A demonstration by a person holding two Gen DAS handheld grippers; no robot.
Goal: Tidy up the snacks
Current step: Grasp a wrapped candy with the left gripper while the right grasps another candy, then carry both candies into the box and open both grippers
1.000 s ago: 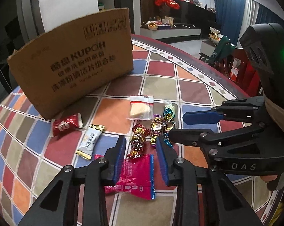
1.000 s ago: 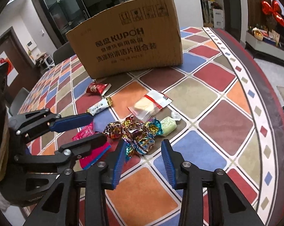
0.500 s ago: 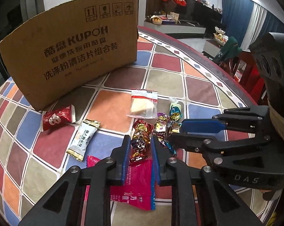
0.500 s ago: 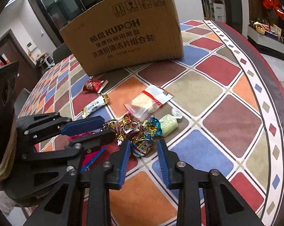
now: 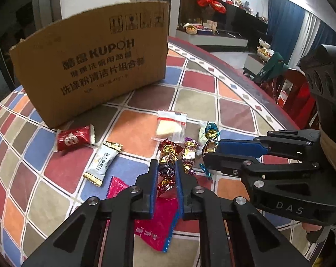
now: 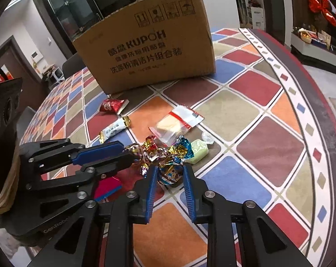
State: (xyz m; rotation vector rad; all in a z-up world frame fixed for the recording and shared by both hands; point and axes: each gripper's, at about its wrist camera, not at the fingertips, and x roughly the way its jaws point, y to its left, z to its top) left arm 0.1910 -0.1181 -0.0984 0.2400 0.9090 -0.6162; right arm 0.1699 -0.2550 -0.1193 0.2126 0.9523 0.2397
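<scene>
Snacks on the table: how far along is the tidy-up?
Nothing looks sorted yet. In hand: the left gripper is shut on a foil candy, the right gripper on another foil candy. Left: the red packet, white bar, pink packet, clear bag and green sweet lie before the cardboard box.

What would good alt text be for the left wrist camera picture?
The left gripper is shut on a red-and-gold foil candy among snacks on a colourful checked table. The right gripper, reaching in from the right, pinches another foil candy. A cardboard box stands behind them.
</scene>
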